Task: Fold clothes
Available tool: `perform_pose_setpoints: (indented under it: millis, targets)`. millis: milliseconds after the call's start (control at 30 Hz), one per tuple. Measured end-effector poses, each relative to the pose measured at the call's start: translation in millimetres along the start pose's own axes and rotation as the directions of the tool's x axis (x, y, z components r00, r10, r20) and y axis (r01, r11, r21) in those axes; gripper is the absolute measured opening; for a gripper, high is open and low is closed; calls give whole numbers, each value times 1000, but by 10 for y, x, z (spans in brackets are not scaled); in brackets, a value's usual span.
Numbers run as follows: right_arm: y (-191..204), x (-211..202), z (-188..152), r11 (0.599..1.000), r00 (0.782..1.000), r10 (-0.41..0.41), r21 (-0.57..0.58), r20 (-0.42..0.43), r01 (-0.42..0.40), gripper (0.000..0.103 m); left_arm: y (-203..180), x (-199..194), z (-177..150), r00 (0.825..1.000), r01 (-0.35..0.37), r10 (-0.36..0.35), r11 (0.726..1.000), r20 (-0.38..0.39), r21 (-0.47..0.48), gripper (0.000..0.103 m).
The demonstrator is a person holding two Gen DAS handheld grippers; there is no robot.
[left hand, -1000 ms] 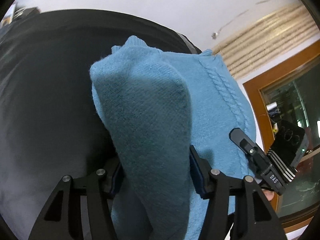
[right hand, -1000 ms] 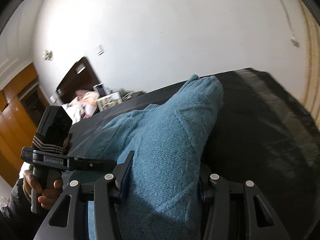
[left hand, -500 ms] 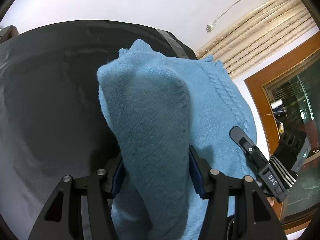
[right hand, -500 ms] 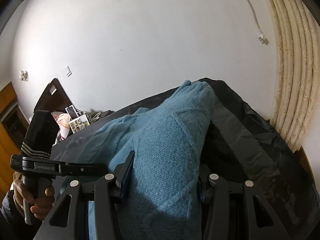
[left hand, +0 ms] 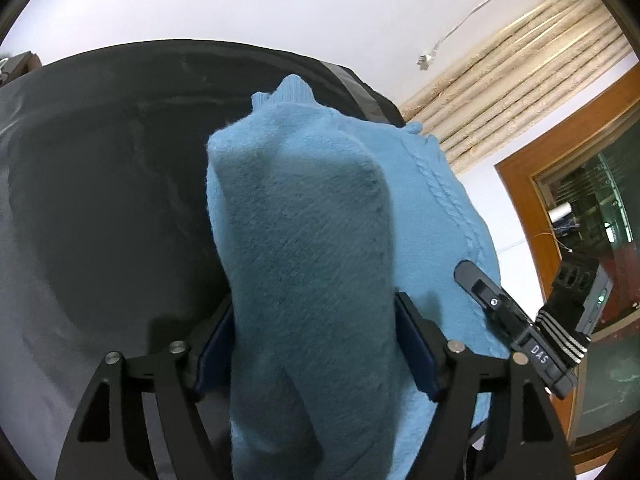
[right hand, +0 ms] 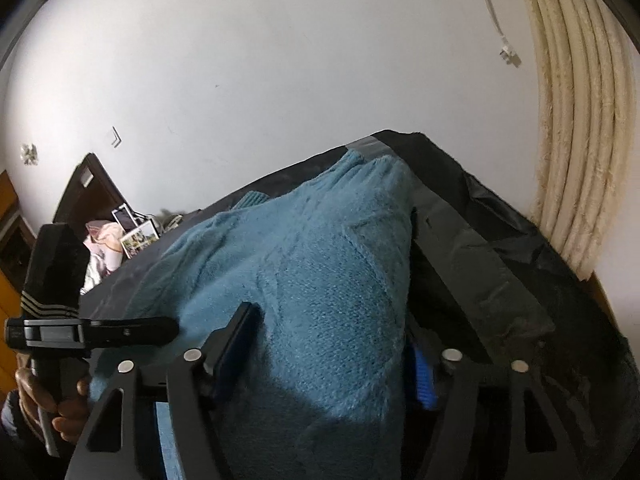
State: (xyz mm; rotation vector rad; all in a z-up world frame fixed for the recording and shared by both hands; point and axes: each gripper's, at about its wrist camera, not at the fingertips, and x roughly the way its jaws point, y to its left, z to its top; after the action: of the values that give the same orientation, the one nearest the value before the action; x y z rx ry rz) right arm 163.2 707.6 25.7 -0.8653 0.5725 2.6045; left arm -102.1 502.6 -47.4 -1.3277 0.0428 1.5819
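Blue knitted wool fills both wrist views: a cable-knit sweater (left hand: 304, 264) is bunched into a thick fold and held up over a bed.

Left gripper (left hand: 312, 344): jaws set narrow, clamped on a fold of the sweater. The knit passes between the two blue-padded fingers (left hand: 214, 348) and rises ahead of them, ending in a ribbed edge at the top. A cable pattern runs down the panel on the right.

Right gripper (right hand: 328, 344): jaws likewise closed on a fold of the same sweater (right hand: 320, 272), which bulges between and above the pads. The rest of the garment trails away to the left.

Each gripper is seen in the other's view, at the sweater's far side. A hand (right hand: 52, 400) grips the left unit's handle.

Surface: a black bedcover (left hand: 100, 184) lies beneath the sweater, creased, with a grey band near its far edge.

Room: white wall (right hand: 280, 60), cream curtain (right hand: 580, 120) at right, a hanging white cord (right hand: 496, 12), a dark headboard (right hand: 84, 184) and photographs (right hand: 138, 236) at far left, a wood-framed window (left hand: 580, 208).
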Motion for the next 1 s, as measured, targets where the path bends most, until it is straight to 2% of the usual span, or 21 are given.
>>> perform_pose_setpoints:
  millis: [67, 233, 433, 533, 667, 767, 833, 900, 1000]
  targets:
    - [22, -44, -14, 999, 999, -37, -25, 10, 38, 81, -47, -47, -26, 1000, -30, 29, 999, 5, 21, 79]
    - [127, -297, -99, 986, 993, -112, -119, 45, 117, 83, -196, -181, -125, 990, -134, 131, 989, 45, 67, 80]
    - [138, -738, -326, 971, 989, -134, -195, 56, 142, 85, -418, -341, -375, 978, -197, 182, 965, 99, 173, 80]
    - [172, -883, -505, 947, 985, -168, -271, 34, 171, 86, -519, -400, -515, 976, -201, 177, 957, 124, 212, 80]
    - [270, -941, -719, 915, 982, -188, -365, -11, 171, 86, -647, -330, -606, 961, -269, 238, 924, 142, 272, 81]
    - [370, -904, -842, 874, 971, -237, -441, -19, 204, 86, -611, -175, -627, 946, -323, 303, 906, 112, 274, 80]
    - [392, -829, -864, 858, 961, -277, -454, -14, 241, 86, -547, -110, -629, 948, -320, 306, 911, 94, 259, 80]
    - [333, -764, -825, 868, 952, -306, -417, -24, 269, 86, -474, -70, -612, 952, -306, 296, 922, 79, 237, 81]
    - [225, -731, -794, 884, 944, -327, -366, -40, 291, 86, -373, -38, -614, 953, -303, 297, 930, 58, 208, 88]
